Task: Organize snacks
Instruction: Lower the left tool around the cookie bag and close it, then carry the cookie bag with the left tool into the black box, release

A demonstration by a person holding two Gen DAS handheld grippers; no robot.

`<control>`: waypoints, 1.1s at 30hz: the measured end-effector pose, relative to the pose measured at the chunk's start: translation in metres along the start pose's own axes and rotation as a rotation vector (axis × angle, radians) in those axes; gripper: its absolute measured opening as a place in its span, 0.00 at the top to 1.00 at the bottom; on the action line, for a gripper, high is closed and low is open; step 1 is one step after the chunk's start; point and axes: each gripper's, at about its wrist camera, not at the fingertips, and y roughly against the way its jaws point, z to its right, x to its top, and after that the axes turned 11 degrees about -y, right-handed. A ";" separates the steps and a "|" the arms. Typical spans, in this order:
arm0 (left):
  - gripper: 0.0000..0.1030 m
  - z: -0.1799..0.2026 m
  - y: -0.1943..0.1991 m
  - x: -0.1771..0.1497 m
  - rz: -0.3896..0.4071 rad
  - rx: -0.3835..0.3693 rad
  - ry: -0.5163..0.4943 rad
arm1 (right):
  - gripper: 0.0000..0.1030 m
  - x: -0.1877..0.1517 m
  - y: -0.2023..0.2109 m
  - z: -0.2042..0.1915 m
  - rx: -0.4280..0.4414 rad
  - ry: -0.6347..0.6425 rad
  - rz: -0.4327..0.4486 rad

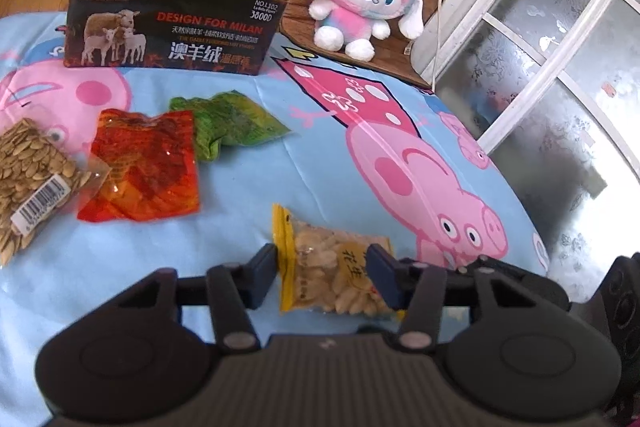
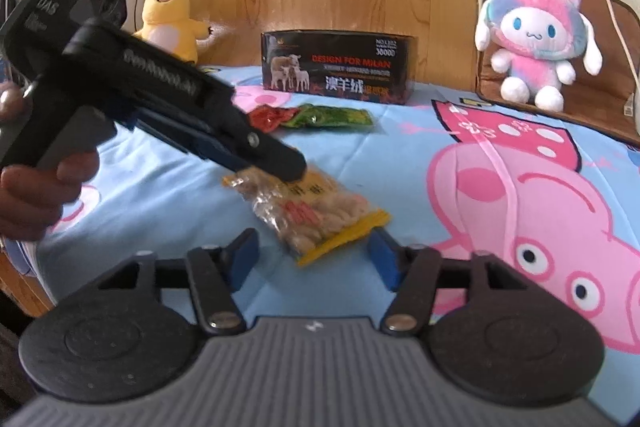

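- Pinching the peanut bag at lower centre with my left gripper, pads on both edges, to lift it.
- Right gripper open around its yellow zip end, steadying; black box upper left is likely the destination.

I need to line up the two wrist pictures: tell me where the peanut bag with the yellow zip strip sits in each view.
Left wrist view: the peanut bag is low in the middle, between the left tongs, which are shut on it.
Right wrist view: the bag is central, just beyond the right tongs, its far end under the left tongs.
Shared landmark: the black sheep-print box behind.
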 end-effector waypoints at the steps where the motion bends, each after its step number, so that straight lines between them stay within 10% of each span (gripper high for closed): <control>1: 0.57 0.000 0.001 -0.001 0.001 0.005 -0.001 | 0.48 0.002 -0.002 0.000 -0.009 -0.004 0.003; 33: 0.57 -0.032 0.078 0.040 0.238 0.026 0.017 | 0.63 0.066 -0.047 -0.048 -0.004 0.172 0.165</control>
